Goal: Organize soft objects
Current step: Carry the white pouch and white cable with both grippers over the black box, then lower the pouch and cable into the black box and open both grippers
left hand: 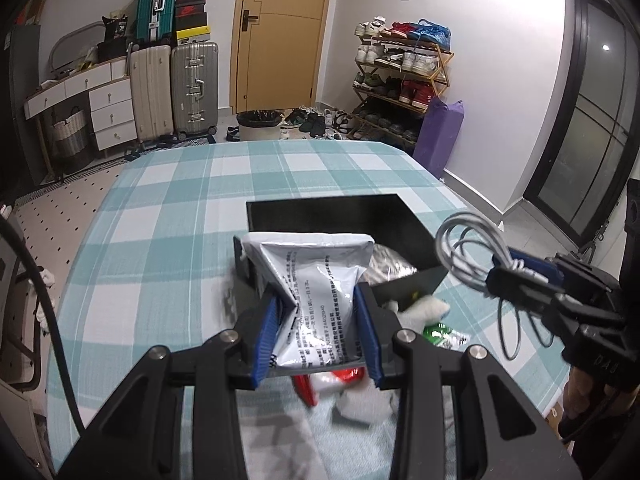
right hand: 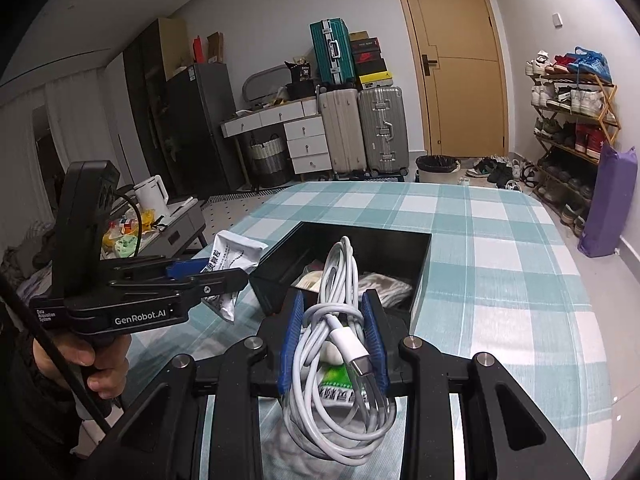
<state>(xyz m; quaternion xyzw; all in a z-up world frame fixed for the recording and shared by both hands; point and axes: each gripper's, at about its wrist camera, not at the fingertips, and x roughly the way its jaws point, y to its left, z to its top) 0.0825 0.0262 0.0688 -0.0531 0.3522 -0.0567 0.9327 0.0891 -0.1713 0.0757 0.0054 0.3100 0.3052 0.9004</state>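
My left gripper [left hand: 318, 330] is shut on a white printed packet [left hand: 316, 284] and holds it above the near edge of an open black box [left hand: 340, 216] on the checked bed. My right gripper [right hand: 334, 338] is shut on a coiled white charging cable [right hand: 340, 344], held just in front of the black box [right hand: 360, 236]. The cable [left hand: 468, 248] and the right gripper [left hand: 520, 274] also show at the right of the left wrist view. The left gripper [right hand: 216, 272] with the packet [right hand: 232, 256] shows at the left of the right wrist view. Soft whitish items lie inside the box [right hand: 384, 284].
A white plush [left hand: 424, 308], a green packet [left hand: 444, 334], a red-and-white packet [left hand: 336, 382] and a white cloth [left hand: 362, 406] lie on the teal checked bedspread [left hand: 168, 240] below the grippers. Suitcases [left hand: 176, 88], a shoe rack [left hand: 400, 80] and a bin [left hand: 258, 124] stand beyond the bed.
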